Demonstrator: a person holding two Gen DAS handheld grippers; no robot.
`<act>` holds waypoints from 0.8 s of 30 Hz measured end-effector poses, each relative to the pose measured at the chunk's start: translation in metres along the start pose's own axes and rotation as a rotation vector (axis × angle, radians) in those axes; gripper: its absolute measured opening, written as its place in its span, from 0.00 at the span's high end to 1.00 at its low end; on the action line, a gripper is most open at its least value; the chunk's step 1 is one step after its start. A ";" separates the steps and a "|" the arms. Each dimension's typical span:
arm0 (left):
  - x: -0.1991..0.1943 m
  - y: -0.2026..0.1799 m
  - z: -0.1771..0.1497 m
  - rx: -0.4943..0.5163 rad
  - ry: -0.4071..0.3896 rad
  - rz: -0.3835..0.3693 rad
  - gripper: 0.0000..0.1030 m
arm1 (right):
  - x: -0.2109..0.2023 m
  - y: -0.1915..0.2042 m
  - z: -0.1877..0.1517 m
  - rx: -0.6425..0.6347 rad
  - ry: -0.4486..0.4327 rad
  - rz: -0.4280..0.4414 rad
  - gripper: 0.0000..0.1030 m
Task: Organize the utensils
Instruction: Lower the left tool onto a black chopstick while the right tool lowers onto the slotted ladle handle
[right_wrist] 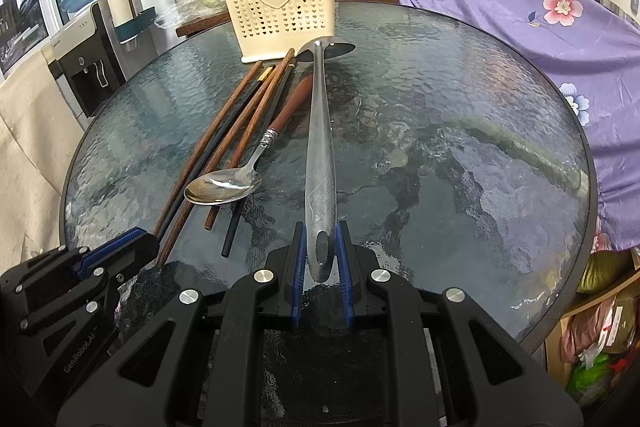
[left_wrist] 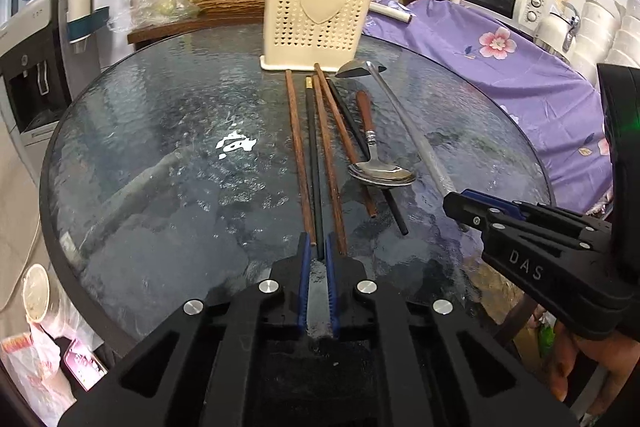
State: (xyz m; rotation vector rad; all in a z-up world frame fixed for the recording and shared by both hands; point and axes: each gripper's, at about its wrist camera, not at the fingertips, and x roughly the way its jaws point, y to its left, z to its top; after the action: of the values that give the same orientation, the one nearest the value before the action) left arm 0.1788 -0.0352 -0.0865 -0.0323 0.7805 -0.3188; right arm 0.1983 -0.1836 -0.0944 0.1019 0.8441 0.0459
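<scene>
Black chopstick [left_wrist: 315,171] lies lengthwise straight ahead of the left gripper [left_wrist: 319,247], its near end pinched between the blue pads; jaws nearly fully closed on it. Long axis runs away from the gripper toward the cream utensil holder [left_wrist: 318,17], which stands upright at the far end of the row. Brown chopsticks [left_wrist: 296,147] lie just beside the black one, roughly parallel.

Right gripper [right_wrist: 322,247] is clamped on the handle end of the steel ladle [right_wrist: 320,131]; handle points directly away, bowl resting just in front of the holder. Wooden-handled spoon [right_wrist: 224,185] lies to its left, across the chopsticks, ungripped.

Judgement: both held pieces already point at the holder, so each needs lifting and tipping upright.

Legible writing: "JIANHAO" on the holder plate, "DAS" and "GenRobot.AI" on gripper bodies.
</scene>
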 end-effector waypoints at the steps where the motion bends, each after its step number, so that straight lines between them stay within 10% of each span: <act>1: 0.000 0.001 0.000 -0.006 0.002 0.000 0.94 | 0.000 0.000 0.000 -0.001 0.000 0.000 0.85; 24: 0.018 -0.011 0.014 0.078 0.003 0.027 0.95 | 0.000 0.000 -0.001 0.003 0.000 0.002 0.85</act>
State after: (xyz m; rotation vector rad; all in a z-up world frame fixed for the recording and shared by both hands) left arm 0.1972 -0.0525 -0.0873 0.0516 0.7707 -0.3237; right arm 0.1980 -0.1833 -0.0954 0.1052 0.8440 0.0465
